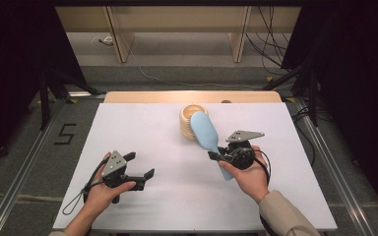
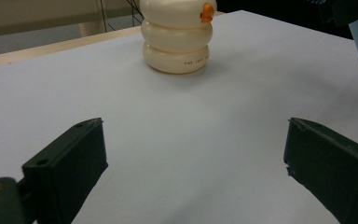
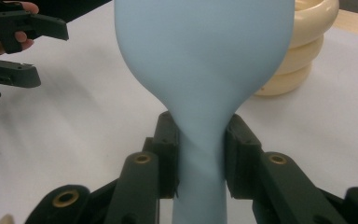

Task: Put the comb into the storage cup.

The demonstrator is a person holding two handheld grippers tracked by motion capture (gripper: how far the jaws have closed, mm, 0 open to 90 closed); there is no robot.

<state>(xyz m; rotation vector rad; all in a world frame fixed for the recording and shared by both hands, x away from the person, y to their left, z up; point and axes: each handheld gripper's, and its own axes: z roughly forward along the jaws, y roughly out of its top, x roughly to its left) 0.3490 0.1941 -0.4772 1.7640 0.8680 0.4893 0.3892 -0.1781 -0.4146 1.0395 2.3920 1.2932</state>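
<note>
while my right claw [image 1: 215,156] clamps the blue hairbrush [image 1: 205,131] handle, its tilted head could topple the cream holder [image 1: 189,119]; left claw [image 1: 140,169] released.

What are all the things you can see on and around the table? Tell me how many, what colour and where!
hairbrush: one, light blue, handle clamped in the right gripper, head over the holder
ringed holder: one, cream with a small orange spot, far middle of the table
table: one, white top with a wooden far edge
cables: several, dark, on the floor behind the table
left gripper: one, black, open, near left of the table
right gripper: one, black, shut on the hairbrush
hands: two, one holding each gripper
</note>
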